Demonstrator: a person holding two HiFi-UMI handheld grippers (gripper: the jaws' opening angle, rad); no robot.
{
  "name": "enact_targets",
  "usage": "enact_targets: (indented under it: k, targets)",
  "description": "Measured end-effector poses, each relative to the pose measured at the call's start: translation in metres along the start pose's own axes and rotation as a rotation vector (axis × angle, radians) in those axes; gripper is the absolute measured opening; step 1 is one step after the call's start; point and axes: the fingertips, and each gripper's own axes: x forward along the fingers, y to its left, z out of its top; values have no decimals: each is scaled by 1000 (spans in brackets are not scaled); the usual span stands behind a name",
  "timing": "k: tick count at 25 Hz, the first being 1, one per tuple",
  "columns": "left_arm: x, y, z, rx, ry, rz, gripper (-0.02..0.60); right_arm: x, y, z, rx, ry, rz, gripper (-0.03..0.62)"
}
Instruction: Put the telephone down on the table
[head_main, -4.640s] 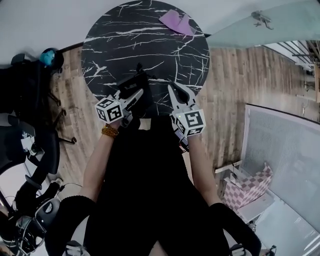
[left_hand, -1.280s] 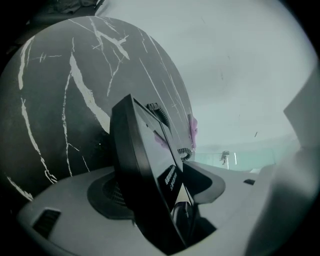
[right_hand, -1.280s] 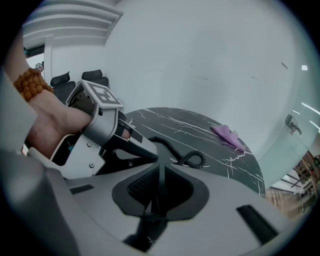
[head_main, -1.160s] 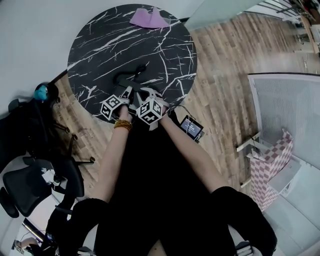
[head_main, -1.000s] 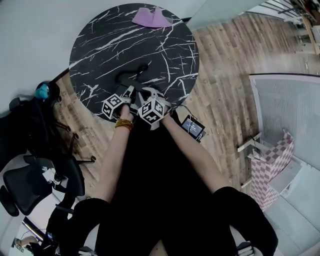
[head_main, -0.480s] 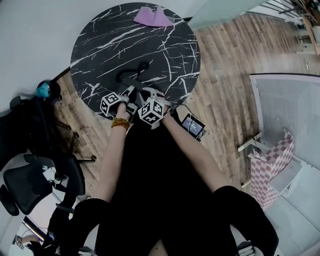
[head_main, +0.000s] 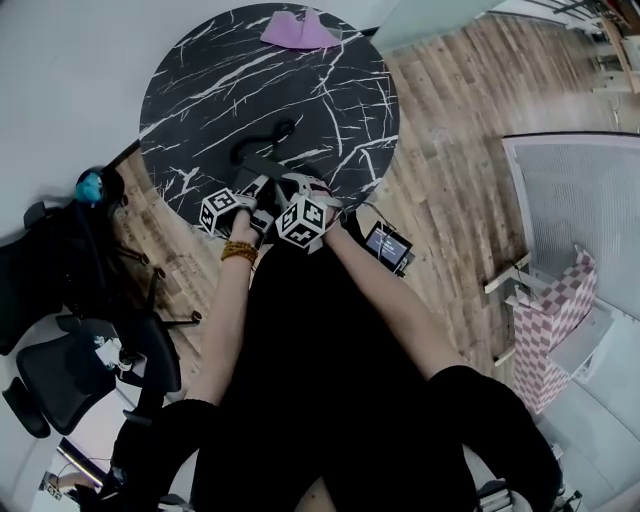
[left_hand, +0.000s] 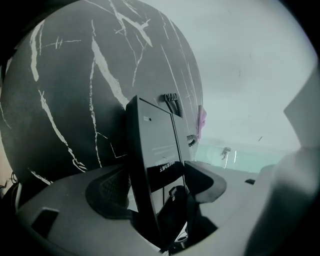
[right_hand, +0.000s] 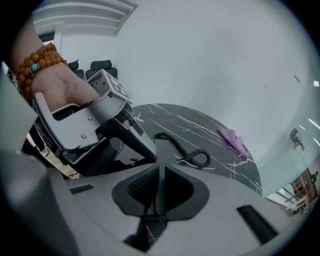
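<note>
Telephone (left_hand: 151, 150) edge-up, lengthwise along left tongs (left_hand: 160, 186)

My left gripper (left_hand: 157, 184) and right gripper (right_hand: 159, 188) are grey, with black-and-white marker cubes (head_main: 222, 210). I wear black clothing (head_main: 330, 380) and an orange bead bracelet (head_main: 238, 251).

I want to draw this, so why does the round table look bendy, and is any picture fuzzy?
Head view: the wide lens curves the floor planks toward the edges; the table is sharp, evenly lit. Left gripper view: the table bulges like a ball, and the telephone looms big because it is close. Right gripper view: dark corners, the coiled cord crisp.
</note>
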Motion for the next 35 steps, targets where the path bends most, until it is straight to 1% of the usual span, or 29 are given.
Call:
enact_targets:
  k: [3,8,12,14,16,19,21,24,25,27,31,33,35]
  targets:
    - [-4,0,-4,35,18,8,314,-1,1,0,0,4,2,52]
    - [-9,1,-18,122,73,27,314,-1,-1,-1,-7,4,-4,52]
    - [-16,4,-26,139,91,25,314,-1,0,0,-4,6,-1,52]
    - [-22,4,-27,163,97,23,313,-1,0,0,-2,7,0,52]
    - [-29,4,-28,207,102,28,313,-1,0,0,-1,7,-1,52]
    - [-41,2,-27,295,111,35,313,-1,0,0,-1,8,-3,52]
    - [-49,1,-26,336,111,32,313,-1,0,0,-1,8,-7,52]
    - [-60,0,-18,396,75,28,313,-1,0,-1,2,11,-11,52]
    - [-64,-3,-14,437,51,30,313,0,-1,-1,4,13,-11,52]
    - [-74,-12,-6,563,-14,39,313,0,0,-2,12,26,2,52]
    - [-89,-41,4,899,-138,84,311,-1,2,-4,15,66,38,52]
    - [-92,-57,2,1065,-183,101,311,-4,0,-5,14,72,34,52]
    - [-94,-75,0,1209,-228,107,308,-9,-2,-4,30,60,27,52]
